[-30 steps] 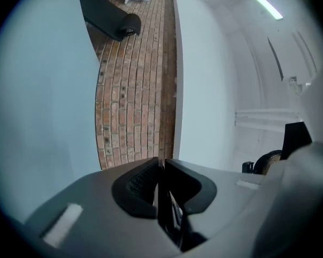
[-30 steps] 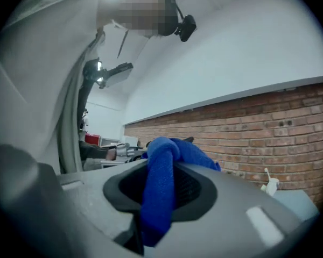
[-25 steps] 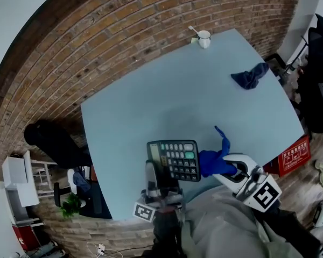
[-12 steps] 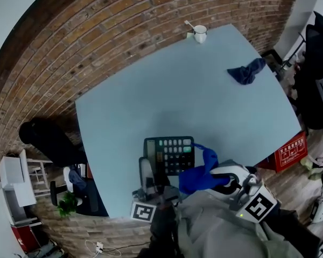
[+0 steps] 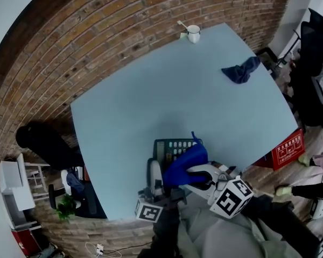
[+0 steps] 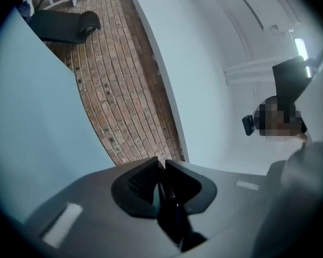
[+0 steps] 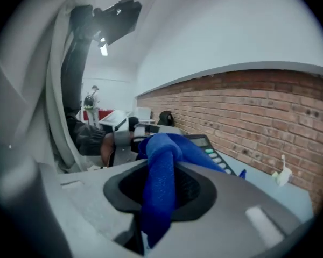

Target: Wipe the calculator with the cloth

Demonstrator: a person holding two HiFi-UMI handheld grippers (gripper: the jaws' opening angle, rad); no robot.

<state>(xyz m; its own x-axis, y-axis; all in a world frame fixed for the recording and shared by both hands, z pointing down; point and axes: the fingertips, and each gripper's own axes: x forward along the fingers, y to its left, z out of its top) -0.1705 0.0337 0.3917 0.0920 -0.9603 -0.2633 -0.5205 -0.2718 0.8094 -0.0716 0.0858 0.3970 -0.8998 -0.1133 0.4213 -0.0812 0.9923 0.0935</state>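
Right gripper [image 7: 160, 170] clamped on blue cloth [image 5: 186, 162], which lies over calculator [image 5: 170, 147] right half. Left gripper [image 6: 162, 168] jaws near-closed, pinching dark edge, probably calculator near side. Calculator at table [image 5: 151, 90] near edge. Wiping underway, not done.

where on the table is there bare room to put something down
The table's whole middle and left side are bare, from the mug at the far edge down to the calculator. Crowded: the near edge, with calculator and blue cloth; the dark cloth takes the right corner.
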